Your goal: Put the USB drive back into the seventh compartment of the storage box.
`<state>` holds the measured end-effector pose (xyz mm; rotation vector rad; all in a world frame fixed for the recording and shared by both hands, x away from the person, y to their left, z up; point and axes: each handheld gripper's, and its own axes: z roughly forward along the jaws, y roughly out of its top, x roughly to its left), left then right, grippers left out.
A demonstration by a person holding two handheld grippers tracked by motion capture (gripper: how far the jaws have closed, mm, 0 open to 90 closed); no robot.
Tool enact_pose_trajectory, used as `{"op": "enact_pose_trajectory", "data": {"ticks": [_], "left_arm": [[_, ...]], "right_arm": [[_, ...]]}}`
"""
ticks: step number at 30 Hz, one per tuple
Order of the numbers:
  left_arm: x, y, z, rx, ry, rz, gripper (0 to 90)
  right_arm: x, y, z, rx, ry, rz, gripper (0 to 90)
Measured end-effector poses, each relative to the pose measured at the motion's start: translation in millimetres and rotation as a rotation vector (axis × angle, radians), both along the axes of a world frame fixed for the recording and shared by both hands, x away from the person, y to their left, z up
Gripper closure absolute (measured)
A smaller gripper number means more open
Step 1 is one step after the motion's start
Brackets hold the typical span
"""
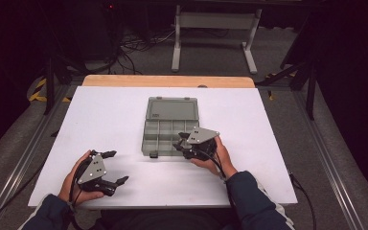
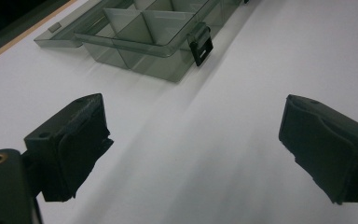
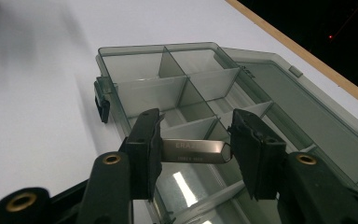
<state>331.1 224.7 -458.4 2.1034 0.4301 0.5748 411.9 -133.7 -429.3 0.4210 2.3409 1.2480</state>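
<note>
Smoke-grey plastic, the compartment box [image 3: 200, 98] lies open on the white counter [image 1: 100, 120], directly beneath and ahead of the right tool [image 3: 193, 151], whose jaws are closed on a small metal USB stick [image 3: 193, 151] marked with lettering. Well apart from the box, the left tool [image 2: 193, 154] gapes wide and empty above bare counter.

I see my left black two-jaw gripper [image 1: 116, 167] and its right twin [image 1: 181, 143], each topped by a grey three-cornered plate dotted with small dark screws. From the gripper views I make out matte black padded jaws and brass-coloured rivets at the jaw joints. A black cable trails from each. Both arms wear dark navy sleeves [image 1: 251, 197] with pale cuffs.
</note>
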Motion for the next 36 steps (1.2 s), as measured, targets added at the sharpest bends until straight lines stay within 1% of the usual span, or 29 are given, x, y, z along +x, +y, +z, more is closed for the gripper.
{"op": "enact_pose_trajectory", "data": {"ticks": [12, 22, 26, 29, 30, 33, 36], "left_arm": [[-0.2, 0.1, 0.0, 0.006, 0.000, 0.000, 8.8], [-0.4, 0.3, 0.1, 0.003, 0.001, 0.002, 8.8], [-0.7, 0.4, 0.2, 0.002, 0.002, 0.002, 8.8], [-0.8, 0.6, 0.2, 0.002, 0.002, 0.003, 8.8], [-0.5, 0.8, 0.2, 0.005, 0.002, 0.003, 8.8], [-0.5, 0.6, 0.2, 0.003, 0.002, 0.004, 8.8], [-1.3, 0.4, 0.5, 0.004, 0.003, 0.003, 8.8]], "right_arm": [[-0.2, 0.4, -0.7, -0.004, 0.001, 0.001, 53.9], [-0.8, -1.2, 0.6, 0.008, -0.003, -0.005, 52.1], [-2.7, -2.3, 2.3, 0.011, -0.011, -0.011, 49.1], [-5.0, -4.2, 4.7, 0.013, -0.027, -0.019, 46.5], [-6.4, -5.9, 6.7, 0.021, -0.033, -0.028, 43.8], [-8.1, -7.7, 8.9, 0.023, -0.044, -0.035, 42.4], [-11.0, -9.3, 11.7, 0.029, -0.054, -0.041, 39.1]]}}
